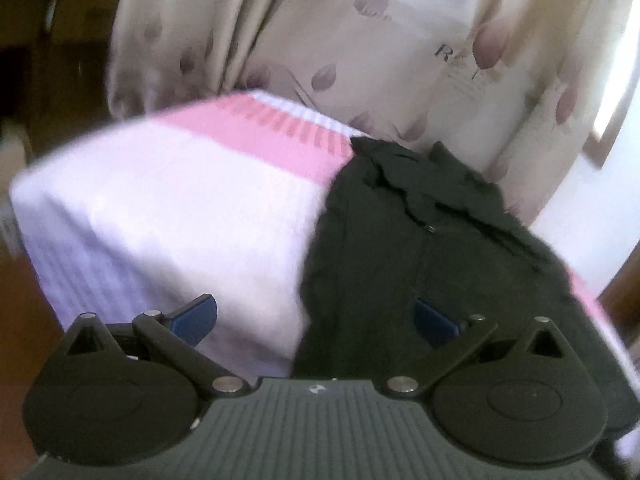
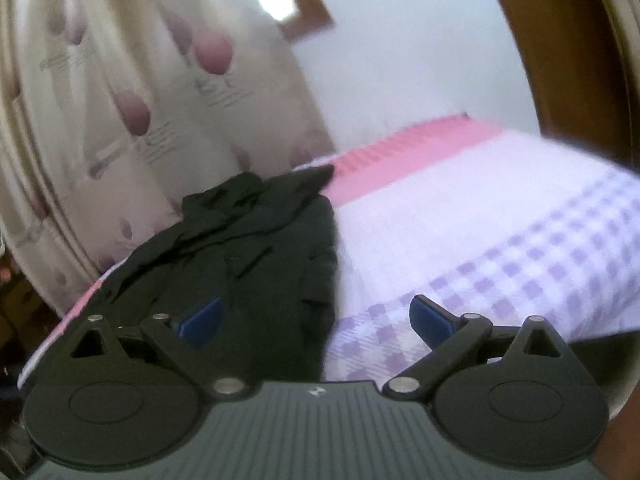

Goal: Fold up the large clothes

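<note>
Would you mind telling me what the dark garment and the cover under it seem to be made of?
The dark garment looks like a matte black woven fabric, perhaps cotton or a blend: it creases softly with no sheen. The bed cover looks like soft woven cloth, pink-banded with lilac checks; blur leaves the fibre open. Both the left gripper and right gripper are open.

In front of me stands a bed (image 1: 160, 200) with a cover of pale lilac, a pink band (image 2: 400, 152) across it, and lilac checks (image 2: 520, 272) nearer to me. Behind the bed hangs a cream curtain (image 1: 360, 60) printed with mauve tulips (some small lettering on it is too blurred for me to read). To its side I see a white wall (image 2: 400, 60) and a bright window with a wooden frame (image 2: 316, 4). Brown wooden furniture (image 2: 560, 60) rises at the right edge.
</note>
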Motion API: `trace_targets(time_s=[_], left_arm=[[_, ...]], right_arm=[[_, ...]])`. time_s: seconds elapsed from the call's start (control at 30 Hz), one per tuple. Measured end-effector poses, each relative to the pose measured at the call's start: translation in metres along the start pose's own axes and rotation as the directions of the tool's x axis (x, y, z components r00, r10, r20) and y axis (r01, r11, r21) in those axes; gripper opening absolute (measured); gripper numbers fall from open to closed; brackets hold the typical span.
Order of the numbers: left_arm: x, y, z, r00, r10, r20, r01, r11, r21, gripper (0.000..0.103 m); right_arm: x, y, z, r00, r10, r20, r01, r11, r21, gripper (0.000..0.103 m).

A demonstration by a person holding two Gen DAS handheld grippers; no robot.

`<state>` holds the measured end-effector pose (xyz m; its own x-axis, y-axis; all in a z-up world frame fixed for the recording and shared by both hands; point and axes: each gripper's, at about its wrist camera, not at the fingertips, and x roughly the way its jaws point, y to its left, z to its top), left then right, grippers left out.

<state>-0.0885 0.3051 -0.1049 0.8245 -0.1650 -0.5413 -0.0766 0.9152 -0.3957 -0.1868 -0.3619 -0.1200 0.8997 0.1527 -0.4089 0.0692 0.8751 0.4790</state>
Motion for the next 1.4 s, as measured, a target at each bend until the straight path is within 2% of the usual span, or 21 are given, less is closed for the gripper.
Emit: trace_targets(time_s=[0.1,0.3,0.37,0.4,0.43,0.5,0.53,0.67,0.7,0.77,0.8,0.83,0.9,0.97,1.0,1.07,1.1,1.13,1.17,1.23,1.4], left_arm=[[0.016,0.001,-0.007,0.995,-0.073,-0.063,0.072,0.997,-0.009,0.103],[0.034,-0.006,-0.017,0.982,-0.173,-0.068,0.174,0.985,0.004,0.096],[0.038,-0.006,-0.016,0.981,-0.177,-0.079,0.178,0.984,0.008,0.073],[0.041,-0.006,-0.018,0.981,-0.170,-0.089,0.171,0.985,0.001,0.053],[0.040,-0.004,-0.018,0.978,-0.187,-0.092,0.185,0.982,-0.022,0.036],[0.036,0.003,-0.017,0.970,-0.230,-0.082,0.225,0.972,-0.067,0.023],[0.034,0.003,-0.017,0.971,-0.227,-0.079,0.223,0.973,-0.063,0.022],[0.026,-0.006,-0.015,0.976,-0.205,-0.074,0.206,0.978,0.013,0.024],[0.025,-0.008,-0.014,0.979,-0.190,-0.072,0.193,0.981,0.031,0.031],[0.028,-0.008,-0.014,0.976,-0.198,-0.095,0.201,0.979,0.022,0.060],[0.029,-0.006,-0.014,0.977,-0.194,-0.089,0.196,0.981,0.013,0.081],[0.027,-0.005,-0.014,0.981,-0.181,-0.072,0.182,0.983,0.004,0.093],[0.028,-0.003,-0.014,0.983,-0.174,-0.058,0.174,0.985,-0.006,0.094],[0.033,-0.002,-0.013,0.980,-0.180,-0.083,0.179,0.984,-0.015,0.093],[0.036,-0.002,-0.012,0.978,-0.184,-0.097,0.183,0.983,-0.015,0.090],[0.043,-0.003,-0.013,0.971,-0.200,-0.134,0.202,0.979,-0.003,0.065],[0.046,-0.004,-0.014,0.969,-0.199,-0.147,0.202,0.979,0.004,0.036],[0.047,-0.005,-0.015,0.965,-0.212,-0.153,0.214,0.977,-0.003,0.022],[0.047,-0.005,-0.015,0.964,-0.224,-0.145,0.224,0.974,-0.014,0.018],[0.040,-0.015,-0.014,0.971,-0.207,-0.119,0.211,0.977,0.021,0.010],[0.006,-0.024,-0.004,0.967,-0.252,-0.045,0.254,0.967,0.027,0.009]], right_arm=[[0.005,-0.008,-0.006,0.999,0.029,-0.015,-0.028,0.997,0.078,0.101],[0.016,-0.010,-0.019,0.993,0.086,-0.078,-0.074,0.986,0.146,0.099],[0.023,-0.009,-0.021,0.988,0.103,-0.111,-0.084,0.982,0.168,0.069],[0.029,-0.008,-0.022,0.980,0.122,-0.156,-0.093,0.979,0.181,0.034],[0.032,-0.006,-0.024,0.975,0.129,-0.179,-0.096,0.978,0.186,0.027],[0.032,-0.002,-0.025,0.975,0.134,-0.179,-0.104,0.980,0.167,0.020],[0.031,-0.001,-0.024,0.973,0.149,-0.175,-0.118,0.977,0.175,0.016],[0.023,-0.009,-0.013,0.967,0.226,-0.120,-0.190,0.947,0.258,0.014],[0.022,-0.010,-0.010,0.965,0.234,-0.121,-0.196,0.945,0.262,0.014],[0.024,-0.007,-0.009,0.965,0.223,-0.140,-0.190,0.957,0.220,0.014],[0.024,-0.007,-0.010,0.963,0.224,-0.150,-0.190,0.958,0.215,0.016],[0.025,-0.010,-0.010,0.961,0.226,-0.159,-0.188,0.957,0.221,0.017],[0.027,-0.013,-0.012,0.963,0.213,-0.164,-0.170,0.955,0.242,0.023],[0.029,-0.015,-0.013,0.964,0.217,-0.151,-0.171,0.948,0.269,0.038],[0.030,-0.017,-0.014,0.964,0.224,-0.145,-0.175,0.941,0.289,0.049],[0.033,-0.015,-0.015,0.962,0.231,-0.149,-0.180,0.939,0.294,0.050],[0.035,-0.012,-0.016,0.960,0.232,-0.158,-0.183,0.944,0.276,0.048],[0.038,-0.007,-0.017,0.959,0.220,-0.176,-0.172,0.952,0.252,0.033],[0.043,-0.002,-0.017,0.958,0.207,-0.200,-0.159,0.960,0.230,0.022],[0.048,0.002,-0.019,0.956,0.202,-0.210,-0.155,0.962,0.224,0.013],[0.026,-0.005,-0.008,0.946,0.299,-0.124,-0.246,0.912,0.328,0.011]])
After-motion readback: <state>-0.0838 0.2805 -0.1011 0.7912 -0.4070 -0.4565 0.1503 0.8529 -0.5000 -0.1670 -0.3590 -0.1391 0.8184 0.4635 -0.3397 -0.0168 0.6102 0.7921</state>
